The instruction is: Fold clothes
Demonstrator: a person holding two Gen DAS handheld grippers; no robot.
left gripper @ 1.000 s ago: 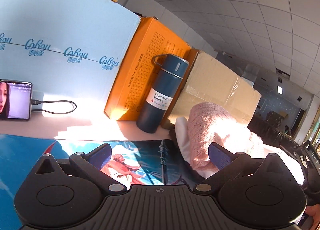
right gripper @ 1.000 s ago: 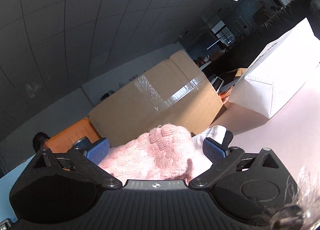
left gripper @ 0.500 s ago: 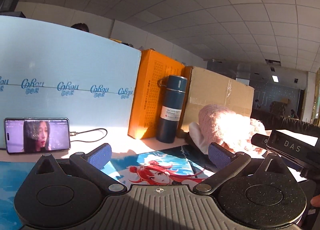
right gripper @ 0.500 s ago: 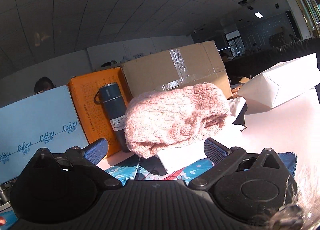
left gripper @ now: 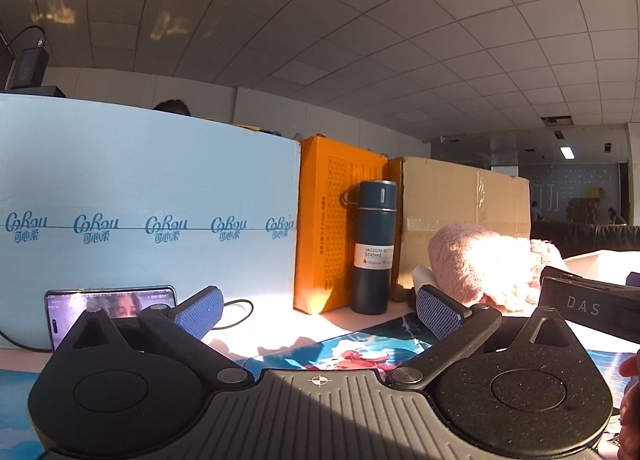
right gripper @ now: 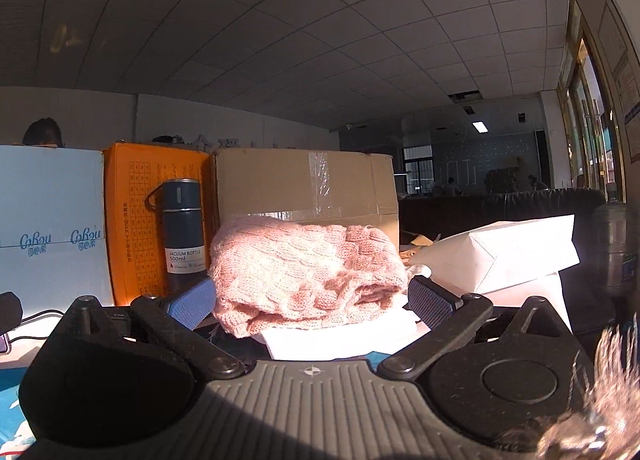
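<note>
My left gripper and right gripper both stand wide apart and hold nothing. One folded pink knit sweater lies on one white folded garment, just beyond my right fingertips, in front of one taped brown carton. Behind stand one orange box, one light blue box, one dark blue vacuum bottle, one phone and one white paper bag.
</note>
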